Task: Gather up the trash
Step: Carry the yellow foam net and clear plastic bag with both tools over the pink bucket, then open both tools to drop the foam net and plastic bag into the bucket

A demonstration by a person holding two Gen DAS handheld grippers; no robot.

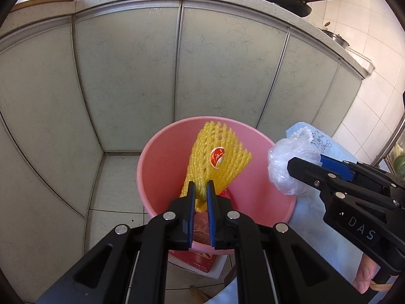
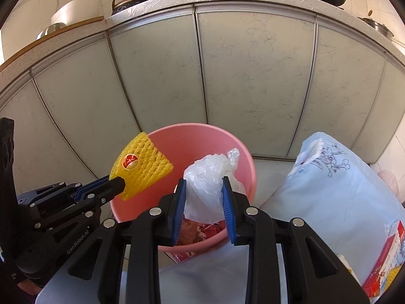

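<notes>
A pink bucket (image 1: 162, 167) stands on the floor by the cabinets, with red wrappers at its bottom. My left gripper (image 1: 201, 186) is shut on a yellow foam fruit net (image 1: 215, 157) with a red sticker, held over the bucket. It also shows in the right wrist view (image 2: 141, 167) at the bucket's (image 2: 202, 139) left rim, held by the left gripper (image 2: 121, 183). My right gripper (image 2: 203, 182) is shut on a crumpled clear plastic bag (image 2: 207, 185), held over the bucket's near side. In the left wrist view the bag (image 1: 288, 162) and right gripper (image 1: 296, 163) sit just right of the rim.
Pale green cabinet doors (image 1: 215, 58) stand close behind the bucket, under a counter with pans (image 1: 286, 2). A light blue printed cloth (image 2: 336, 187) covers a surface on the right, with a red carton (image 2: 384, 258) on it. Tiled floor (image 1: 116, 177) lies left of the bucket.
</notes>
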